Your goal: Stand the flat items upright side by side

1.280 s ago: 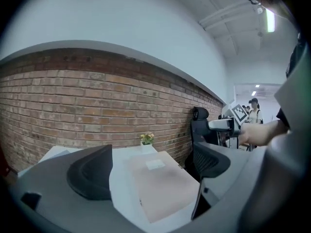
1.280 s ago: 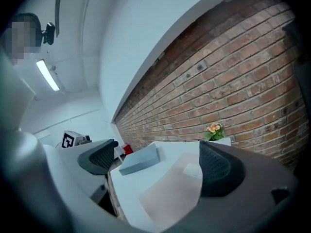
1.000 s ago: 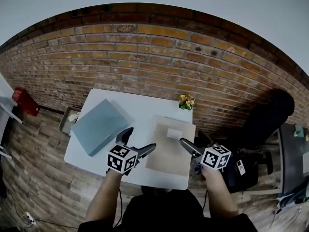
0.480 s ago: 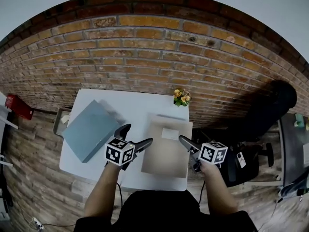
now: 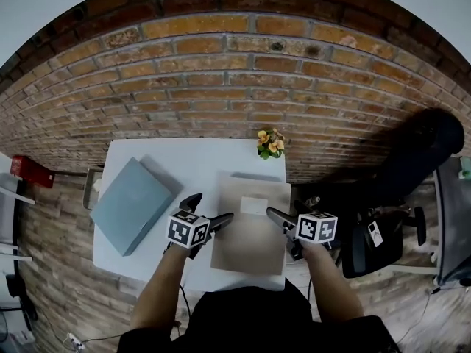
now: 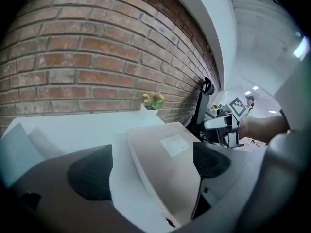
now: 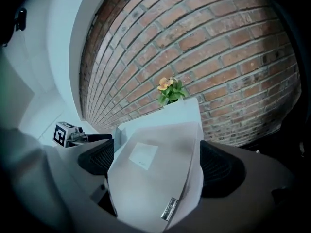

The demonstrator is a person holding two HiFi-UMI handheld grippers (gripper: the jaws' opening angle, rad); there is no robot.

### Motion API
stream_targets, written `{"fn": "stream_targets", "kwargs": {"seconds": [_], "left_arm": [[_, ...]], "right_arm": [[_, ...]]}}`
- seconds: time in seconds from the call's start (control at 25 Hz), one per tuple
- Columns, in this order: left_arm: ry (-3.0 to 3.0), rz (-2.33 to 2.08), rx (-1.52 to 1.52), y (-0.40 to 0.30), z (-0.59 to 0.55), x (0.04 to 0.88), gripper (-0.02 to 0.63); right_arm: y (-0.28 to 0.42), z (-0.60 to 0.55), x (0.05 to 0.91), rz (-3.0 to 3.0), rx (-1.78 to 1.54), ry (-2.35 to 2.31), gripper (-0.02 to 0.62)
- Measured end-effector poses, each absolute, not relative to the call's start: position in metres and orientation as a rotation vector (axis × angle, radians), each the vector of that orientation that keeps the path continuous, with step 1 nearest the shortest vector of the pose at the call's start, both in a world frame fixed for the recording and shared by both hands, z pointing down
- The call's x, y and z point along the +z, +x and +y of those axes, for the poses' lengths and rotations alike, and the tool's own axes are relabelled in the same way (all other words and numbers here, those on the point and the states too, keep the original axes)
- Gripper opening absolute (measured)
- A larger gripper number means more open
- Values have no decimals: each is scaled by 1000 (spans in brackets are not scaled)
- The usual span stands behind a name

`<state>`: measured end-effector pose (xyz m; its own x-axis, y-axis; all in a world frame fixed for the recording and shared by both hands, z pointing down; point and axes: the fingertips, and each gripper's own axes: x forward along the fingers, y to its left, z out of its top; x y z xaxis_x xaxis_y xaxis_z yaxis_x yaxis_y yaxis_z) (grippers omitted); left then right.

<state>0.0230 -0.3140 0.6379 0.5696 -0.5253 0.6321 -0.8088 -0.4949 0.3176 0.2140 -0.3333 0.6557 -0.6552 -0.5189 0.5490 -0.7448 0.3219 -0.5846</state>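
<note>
A beige flat folder (image 5: 246,234) with a white label (image 5: 254,205) lies flat on the white table (image 5: 191,164). A grey-blue flat box (image 5: 126,204) lies flat at the table's left. My left gripper (image 5: 210,209) is open at the folder's left edge, and the left gripper view shows that edge (image 6: 160,169) lying between the wide-apart pads (image 6: 212,159). At the folder's right edge my right gripper (image 5: 282,229) is open. In the right gripper view the folder (image 7: 155,174) fills the gap between the pads (image 7: 219,167).
A small pot of yellow flowers (image 5: 269,143) stands at the table's back right, against the brick wall (image 5: 235,87). A black chair (image 5: 383,230) and a dark bag (image 5: 423,160) are on the right. A tray (image 5: 91,187) lies on the floor at left.
The head view has tilted, so the table sits lower and more centred. Both grippers have edged slightly inward over the beige folder's edges. The folder and box have not moved.
</note>
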Motion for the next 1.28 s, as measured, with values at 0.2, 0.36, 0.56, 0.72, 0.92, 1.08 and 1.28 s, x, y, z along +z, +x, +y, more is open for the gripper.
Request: {"fn": "stream_targets", "kwargs": {"seconds": [0.2, 0.36, 0.56, 0.72, 0.92, 1.08, 1.28], "left_arm": [[2148, -996, 607, 32, -326, 666, 540], [2109, -939, 623, 41, -331, 687, 540], [2047, -840, 686, 50, -324, 713, 540], [1998, -779, 658, 53, -322, 728, 540], [1990, -752, 631, 57, -321, 729, 540], [2015, -716, 673, 76, -317, 730, 527], [2012, -734, 660, 77, -316, 726, 526]], "right_arm": [[213, -335, 685, -2251, 1282, 1102, 560], [216, -340, 705, -2186, 1310, 1088, 560], [216, -340, 721, -2142, 1374, 1038, 560], [212, -340, 734, -2103, 1423, 1007, 558], [206, -337, 742, -2066, 1437, 1004, 535], [209, -336, 741, -2060, 1430, 1012, 519], [210, -332, 736, -2070, 1420, 1028, 515]]}}
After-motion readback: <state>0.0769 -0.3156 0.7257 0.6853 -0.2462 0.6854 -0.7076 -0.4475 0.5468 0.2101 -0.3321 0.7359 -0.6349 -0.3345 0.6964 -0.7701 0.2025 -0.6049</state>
